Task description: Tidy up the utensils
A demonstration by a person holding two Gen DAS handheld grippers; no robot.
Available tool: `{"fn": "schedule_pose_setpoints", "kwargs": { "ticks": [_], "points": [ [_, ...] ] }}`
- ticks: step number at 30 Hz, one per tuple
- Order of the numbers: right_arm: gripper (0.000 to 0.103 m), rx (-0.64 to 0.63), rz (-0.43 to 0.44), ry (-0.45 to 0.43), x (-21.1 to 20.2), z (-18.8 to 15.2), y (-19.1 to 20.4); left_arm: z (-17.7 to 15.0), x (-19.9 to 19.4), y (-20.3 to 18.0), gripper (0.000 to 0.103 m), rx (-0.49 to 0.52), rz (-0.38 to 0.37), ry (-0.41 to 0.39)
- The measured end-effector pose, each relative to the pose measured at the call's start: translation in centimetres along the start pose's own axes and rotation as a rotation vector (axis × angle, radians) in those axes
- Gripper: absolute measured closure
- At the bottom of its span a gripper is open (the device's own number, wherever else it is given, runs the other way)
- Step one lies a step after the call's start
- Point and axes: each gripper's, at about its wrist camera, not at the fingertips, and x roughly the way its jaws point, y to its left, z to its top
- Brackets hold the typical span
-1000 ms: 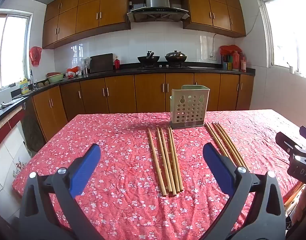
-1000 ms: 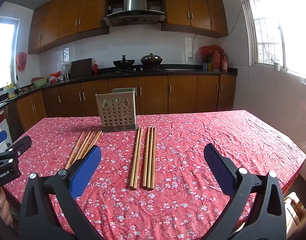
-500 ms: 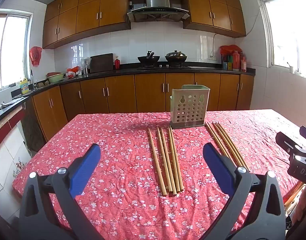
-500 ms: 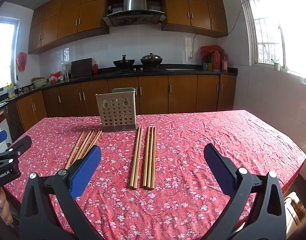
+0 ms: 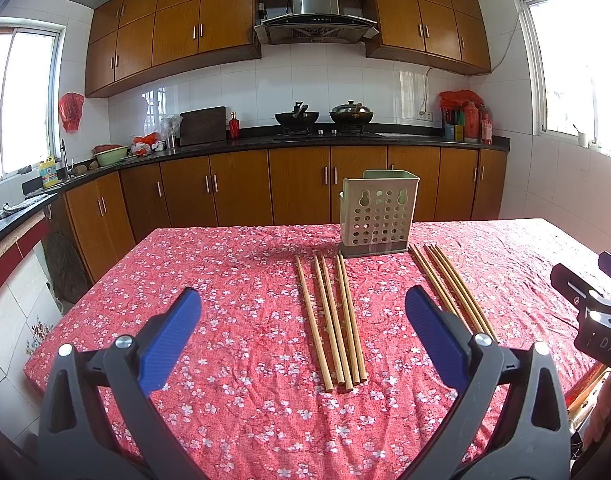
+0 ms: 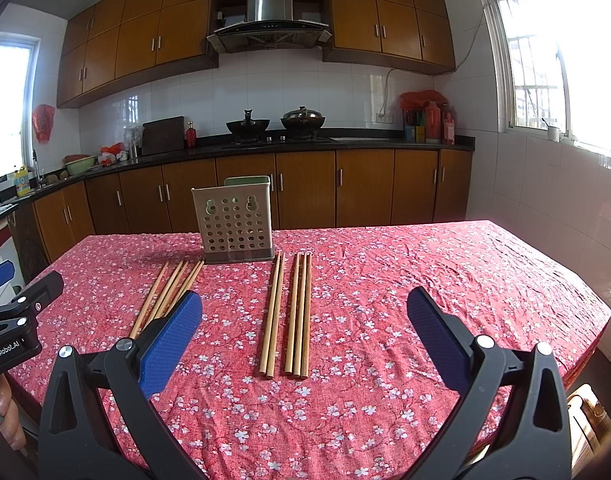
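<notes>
Two bunches of wooden chopsticks lie on the red flowered tablecloth. The left bunch (image 5: 333,320) lies ahead of my left gripper (image 5: 301,320), which is open and empty; it shows in the right wrist view (image 6: 169,292) too. The right bunch (image 5: 449,284) lies ahead of my right gripper (image 6: 305,324), also open and empty, seen there (image 6: 287,312). A pale green perforated utensil holder (image 5: 377,214) stands upright behind the chopsticks, also in the right wrist view (image 6: 235,220).
The table (image 5: 225,280) ends at edges left, right and near. Kitchen cabinets and a counter with woks stand behind. The other gripper shows at the frame edge in each view: the right gripper's body (image 5: 593,312) and the left gripper's body (image 6: 13,320).
</notes>
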Motion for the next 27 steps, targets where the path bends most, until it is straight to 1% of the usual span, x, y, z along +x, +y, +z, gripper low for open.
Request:
{"fn": "schedule_pose_setpoints", "kwargs": {
  "ticks": [27],
  "points": [
    [0.002,0.000,0.000,-0.001,0.14,-0.19,0.16,-0.01,0.01,-0.01,0.004,0.000,0.000,-0.001]
  ]
}}
